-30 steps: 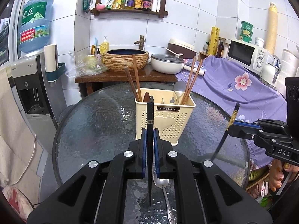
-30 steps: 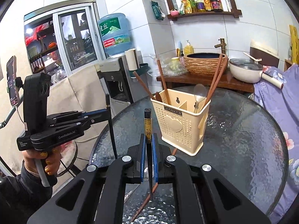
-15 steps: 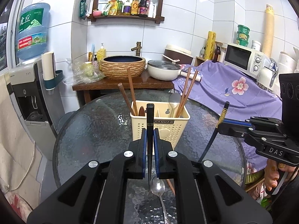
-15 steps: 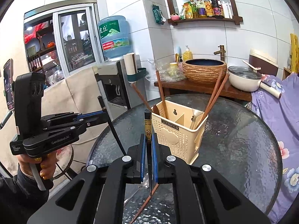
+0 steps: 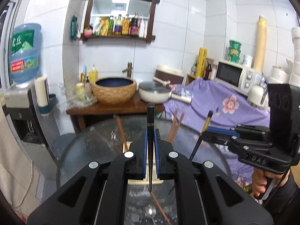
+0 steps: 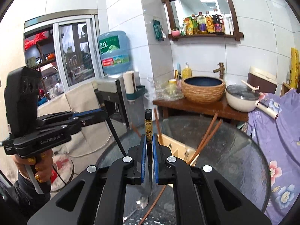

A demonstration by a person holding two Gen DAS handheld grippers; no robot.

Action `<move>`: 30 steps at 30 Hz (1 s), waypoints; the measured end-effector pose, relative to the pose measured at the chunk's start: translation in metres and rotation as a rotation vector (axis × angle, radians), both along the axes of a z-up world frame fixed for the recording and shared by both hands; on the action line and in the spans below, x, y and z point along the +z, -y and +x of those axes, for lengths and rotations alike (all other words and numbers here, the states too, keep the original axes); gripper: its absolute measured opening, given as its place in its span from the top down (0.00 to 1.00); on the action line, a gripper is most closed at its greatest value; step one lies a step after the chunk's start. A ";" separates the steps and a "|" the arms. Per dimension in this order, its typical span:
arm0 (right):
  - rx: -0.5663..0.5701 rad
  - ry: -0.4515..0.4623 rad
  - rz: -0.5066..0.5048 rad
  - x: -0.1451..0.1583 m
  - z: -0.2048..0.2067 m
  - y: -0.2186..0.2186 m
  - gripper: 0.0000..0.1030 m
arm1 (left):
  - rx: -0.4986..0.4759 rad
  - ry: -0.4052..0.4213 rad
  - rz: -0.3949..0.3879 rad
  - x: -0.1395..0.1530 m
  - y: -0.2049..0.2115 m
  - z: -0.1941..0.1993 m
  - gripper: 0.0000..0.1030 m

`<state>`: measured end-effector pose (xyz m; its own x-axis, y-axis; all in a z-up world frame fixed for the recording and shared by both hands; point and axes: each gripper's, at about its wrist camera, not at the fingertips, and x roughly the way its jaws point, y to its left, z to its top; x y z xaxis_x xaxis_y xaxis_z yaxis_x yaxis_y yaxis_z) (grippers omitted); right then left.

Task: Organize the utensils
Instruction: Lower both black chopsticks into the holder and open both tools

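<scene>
Left wrist view: my left tongs (image 5: 150, 148) are clamped on a plain black chopstick (image 5: 150, 123), held upright, its thin tip hanging clear above the glass bench (image 5: 84, 150). The cream utensil basket (image 5: 129, 144) sits just behind the tongs, mostly hidden by them; brown chopsticks (image 5: 175, 125) lean out of its right side and another pair out of its left. On the bench below lie a metal spoon (image 5: 150, 211) and one loose brown chopstick (image 5: 159, 206). My right tongs (image 5: 210, 129) show at the right edge, gripping their own stick at a slant.

Right wrist view: my right tongs (image 6: 149, 150) are clamped on a black chopstick with a gold band (image 6: 148, 127), also upright, tip off the bench. The basket (image 6: 178, 148) stands just beyond and right of the tongs, open compartments showing, brown sticks leaning from it. Spoon (image 6: 142, 201) and the loose brown stick (image 6: 155, 200) lie near the bench edge below me. My left tongs (image 6: 102, 113) are off to the left, well apart, its black stick angling down.

Step in hand, as I judge it: both black sticks are lifted and being carried to the basket. Next move calls for bringing each tip over an open compartment, keeping the stick near vertical, lowering until it is inside the wall, then letting go. Watch the leaning brown sticks; a knock could tip them. Spoon and loose stick are not yet sorted.
</scene>
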<state>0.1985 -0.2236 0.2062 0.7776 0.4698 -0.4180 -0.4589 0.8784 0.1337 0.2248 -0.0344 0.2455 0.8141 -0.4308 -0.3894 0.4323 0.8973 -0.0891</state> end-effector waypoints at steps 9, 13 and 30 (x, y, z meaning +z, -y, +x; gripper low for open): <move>-0.128 0.132 -0.030 0.051 0.036 0.005 0.93 | 0.086 0.058 -0.054 0.046 0.012 0.045 0.93; -0.160 0.113 -0.017 0.037 0.056 0.008 0.93 | 0.124 0.048 -0.064 0.034 0.021 0.070 0.93; -0.180 -0.016 -0.047 -0.056 0.089 0.003 0.93 | 0.166 -0.074 -0.005 -0.080 0.038 0.111 0.93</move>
